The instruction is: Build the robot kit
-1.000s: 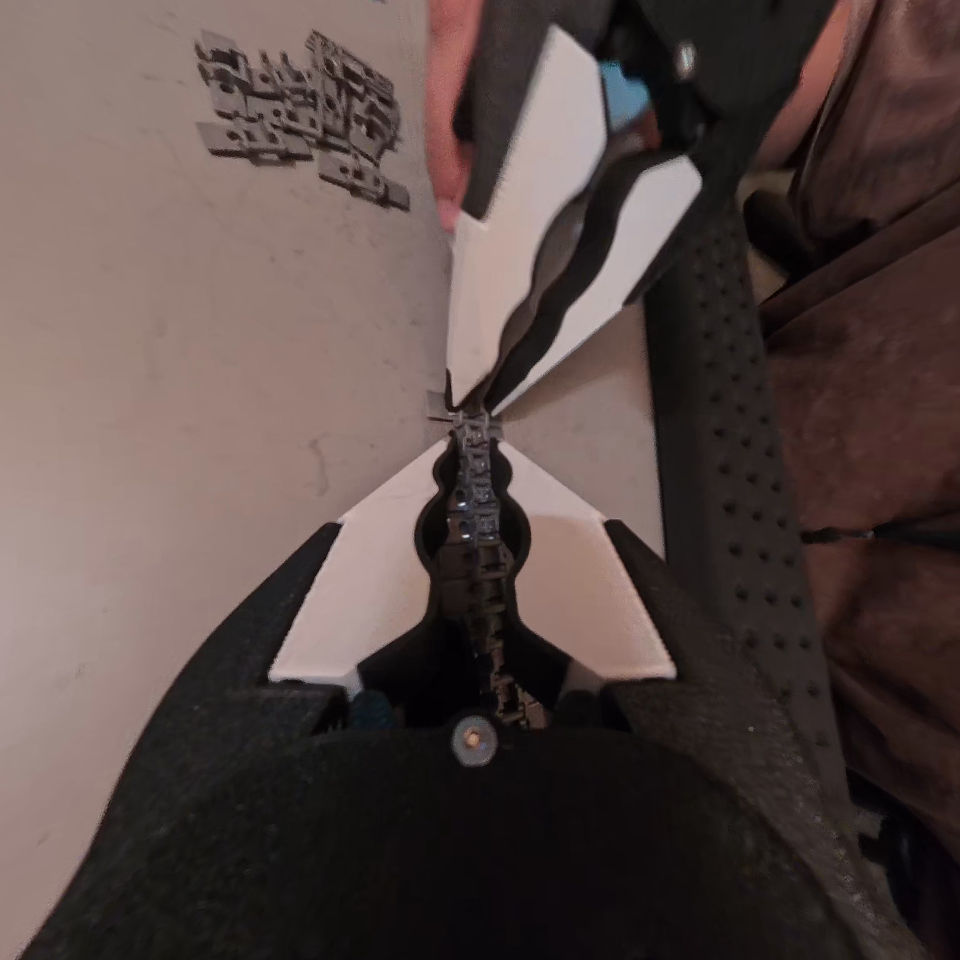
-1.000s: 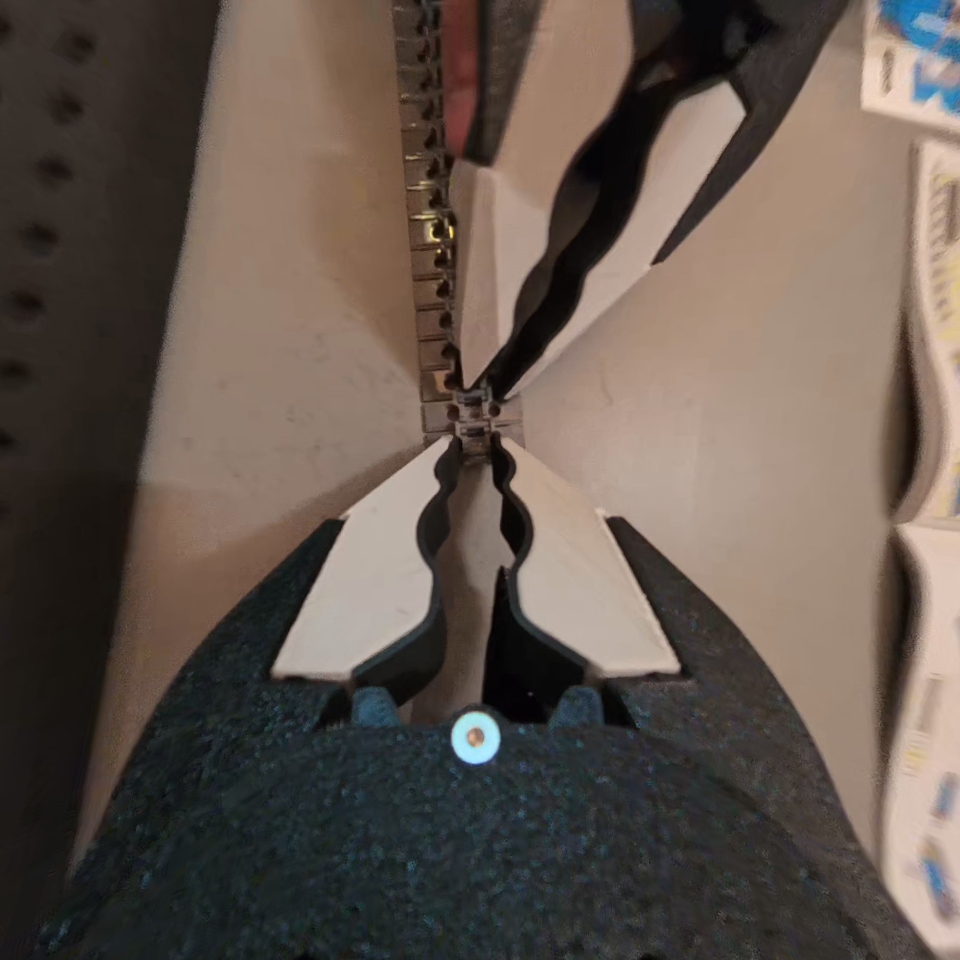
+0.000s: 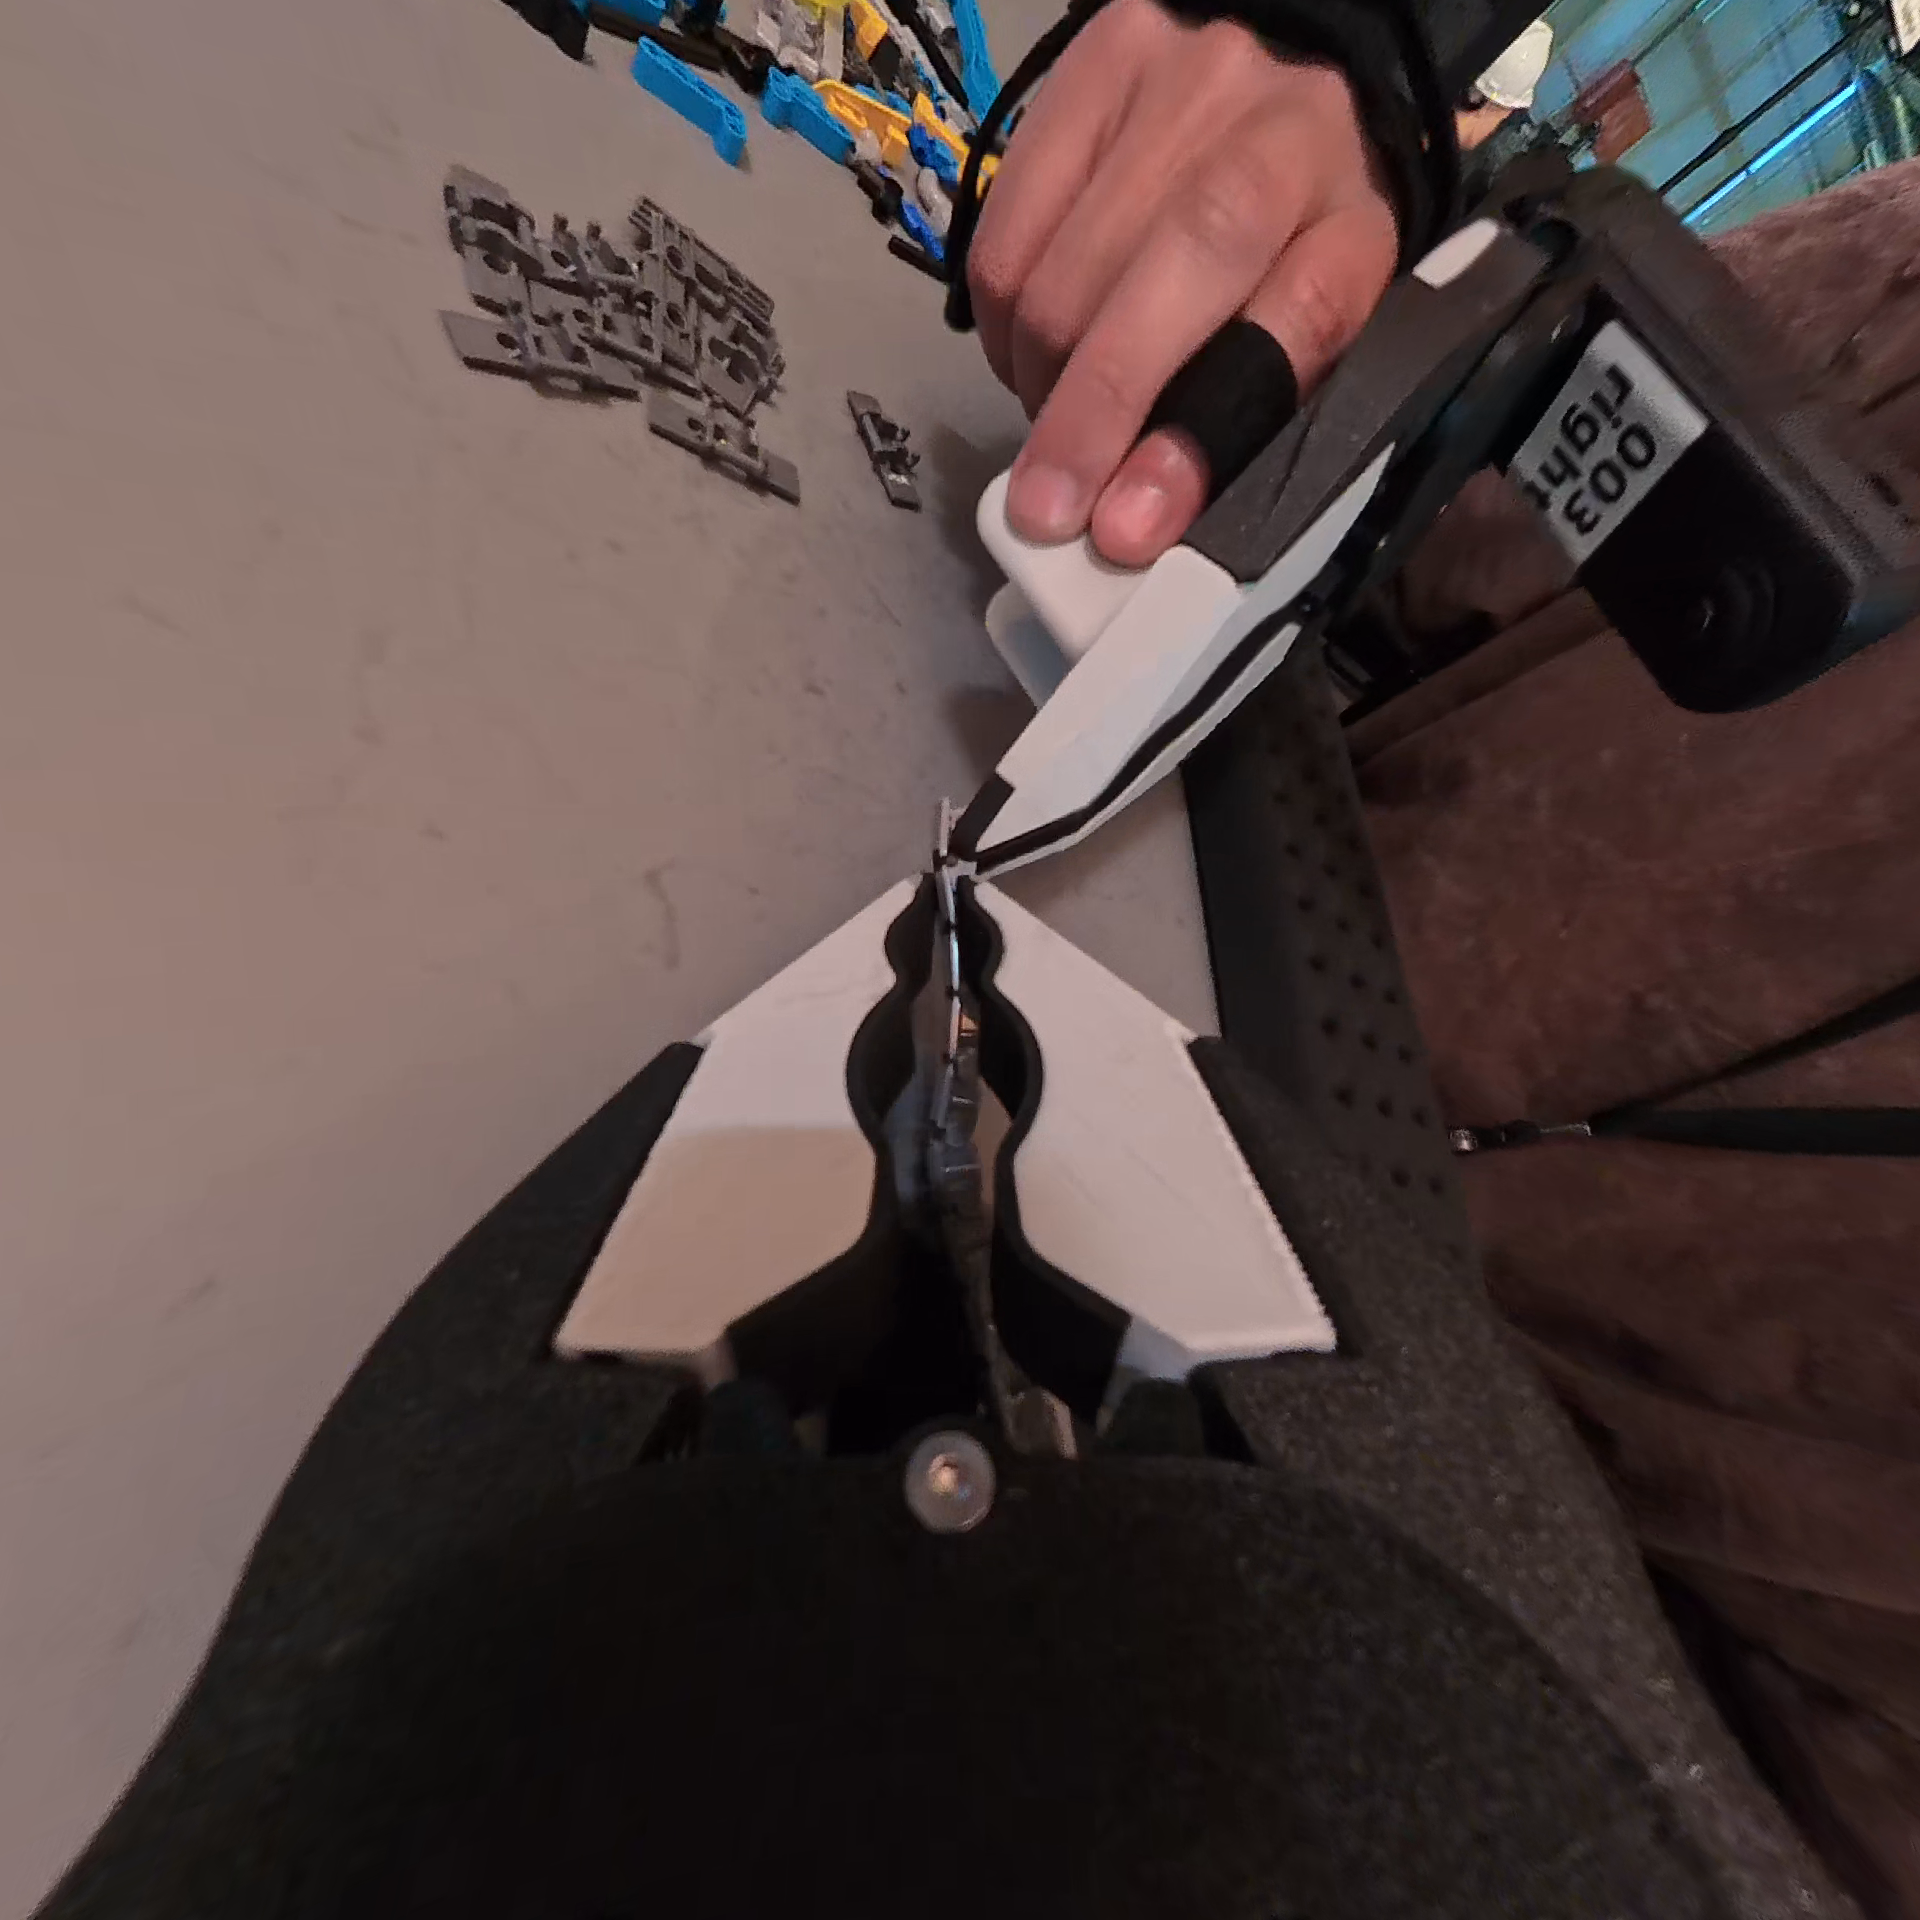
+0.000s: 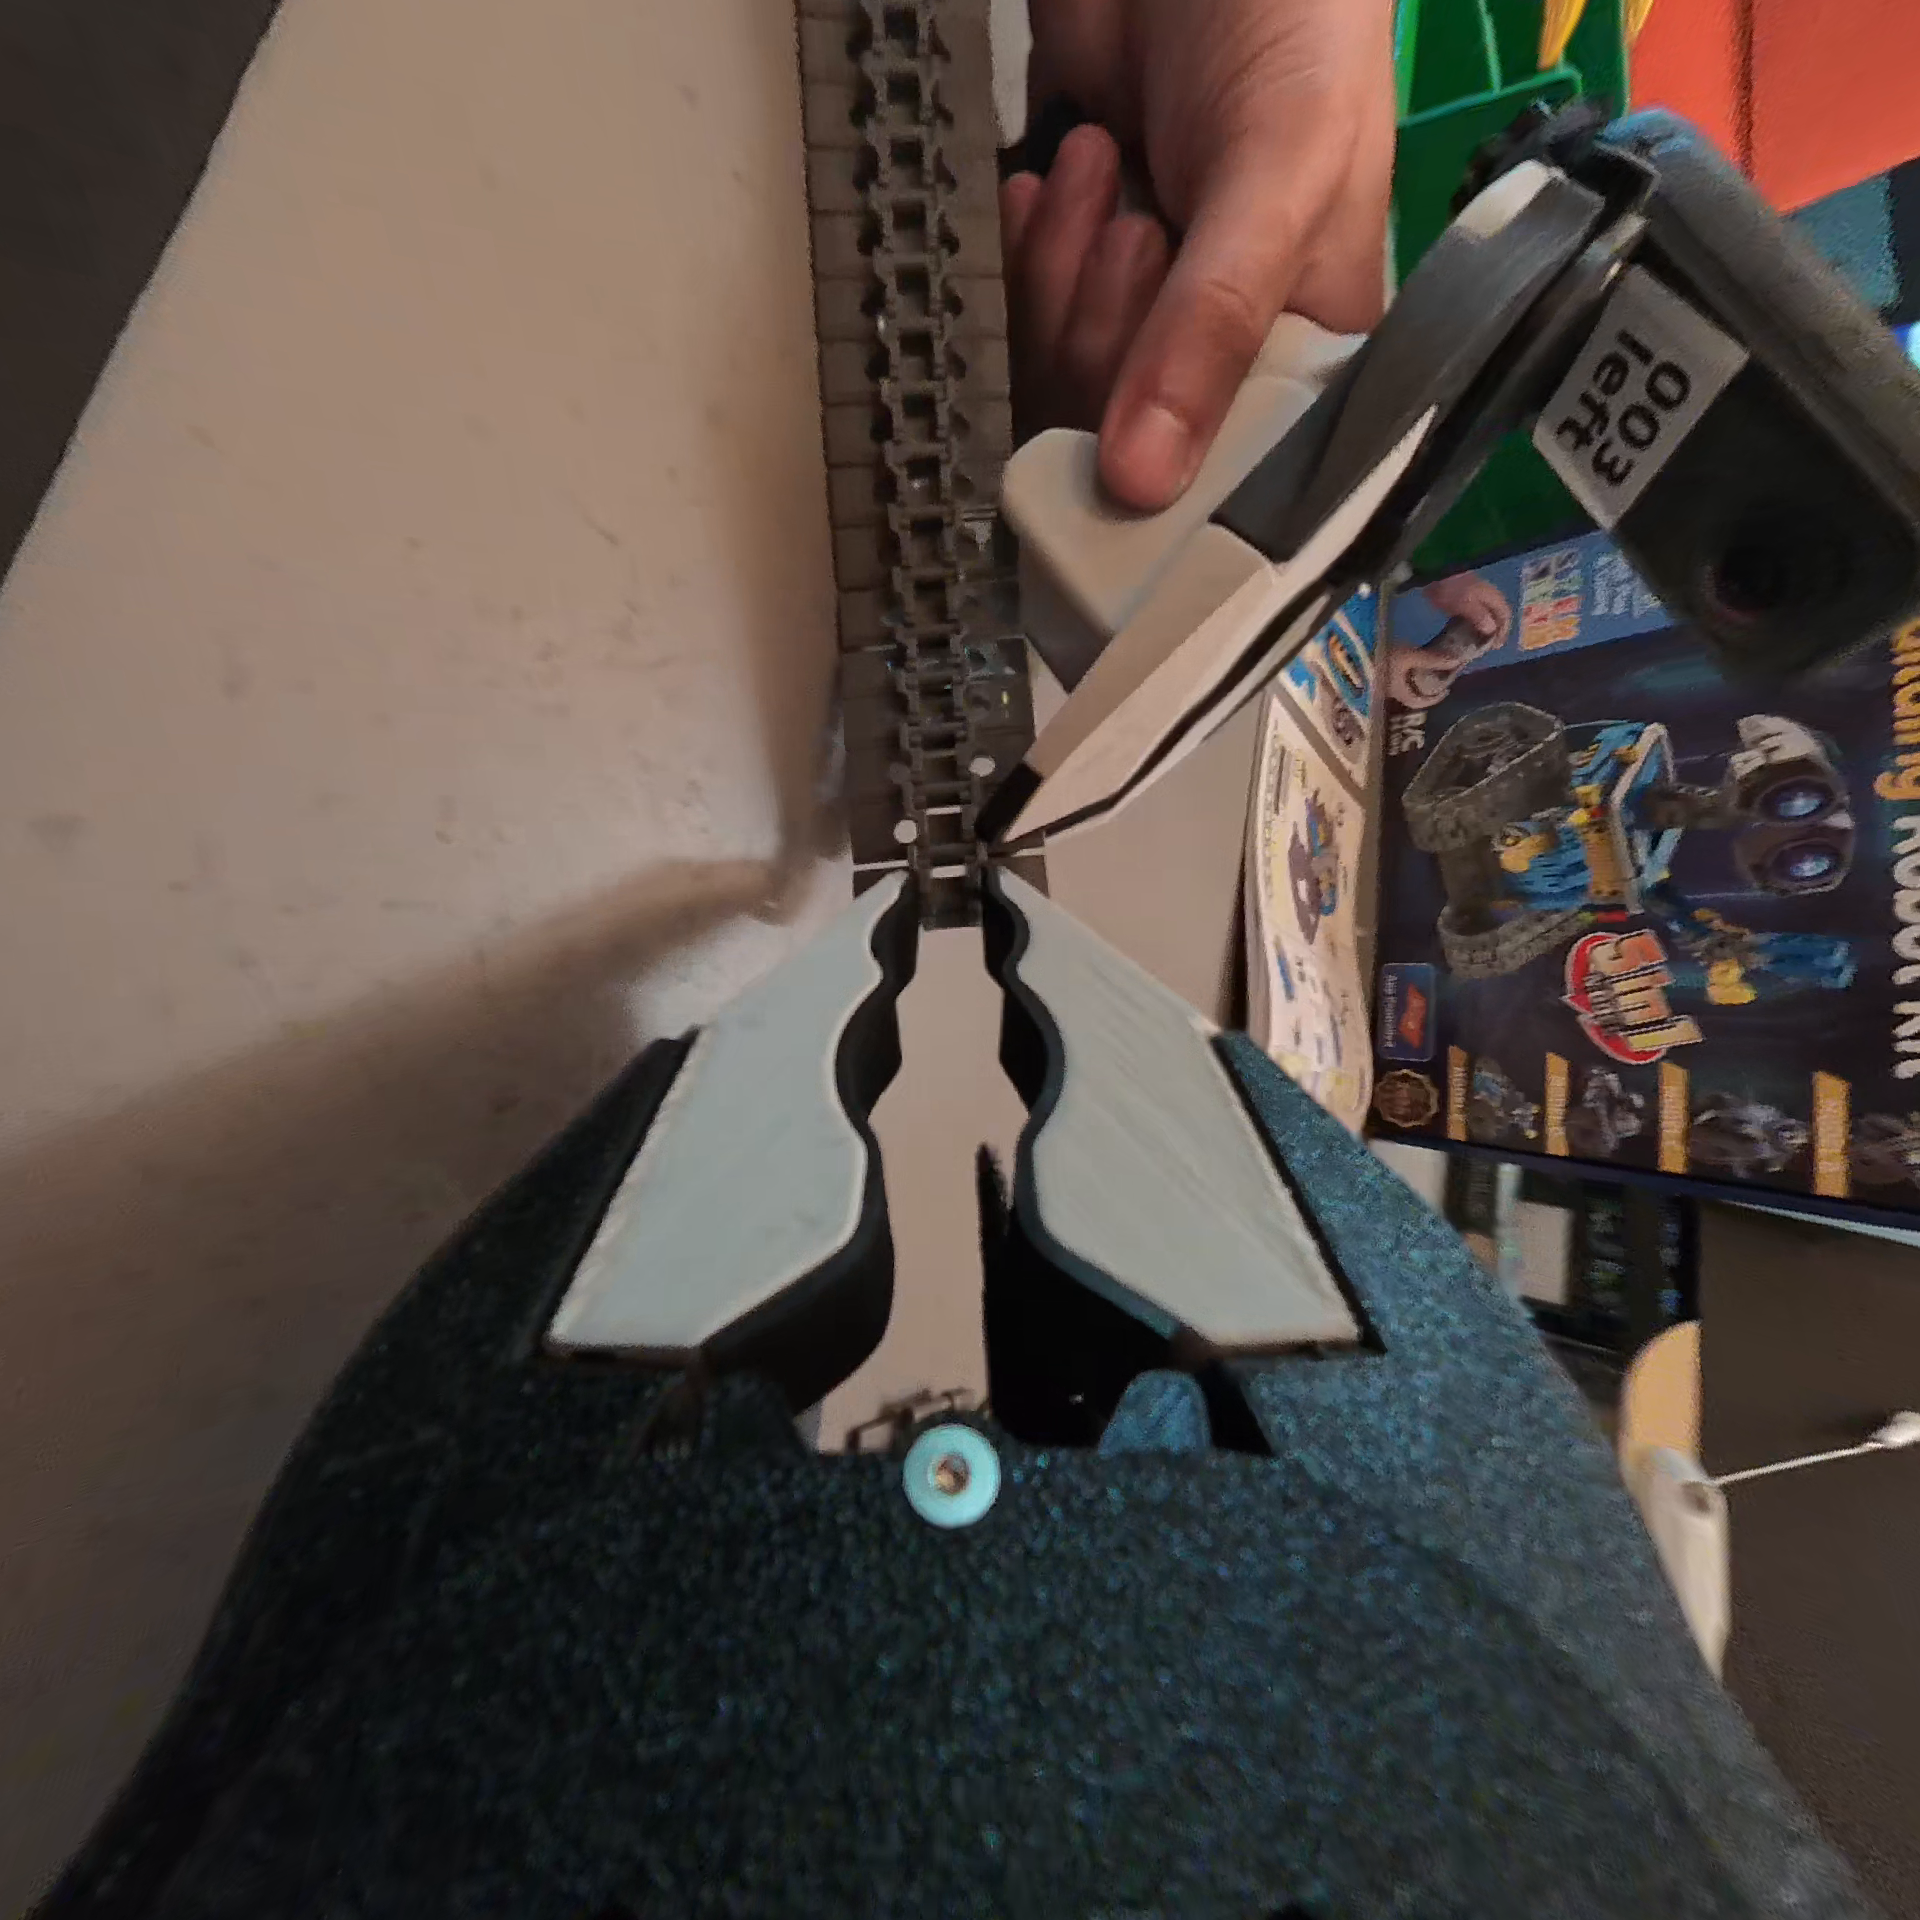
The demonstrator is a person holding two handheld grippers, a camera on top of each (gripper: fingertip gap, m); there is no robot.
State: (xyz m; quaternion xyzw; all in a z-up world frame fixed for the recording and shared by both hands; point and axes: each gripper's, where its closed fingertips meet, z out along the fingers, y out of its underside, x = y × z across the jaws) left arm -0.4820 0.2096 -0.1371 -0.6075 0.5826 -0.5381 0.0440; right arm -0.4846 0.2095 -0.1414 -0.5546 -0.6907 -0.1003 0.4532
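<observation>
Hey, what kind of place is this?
Probably a hobby or workshop table for a toy building kit: loose grey track links, blue and yellow bricks, and the kit's box.

The grey linked plastic track chain (image 4: 920, 436) runs off the right wrist view's 12 o'clock edge, its far end unseen. In the left wrist view, the heap of blue, yellow and black plastic pieces (image 3: 831, 78) at 12 o'clock is cut off and too small to sort. The colourful printed cardboard box (image 4: 1621, 883) leaves the frame at 3 o'clock.
</observation>
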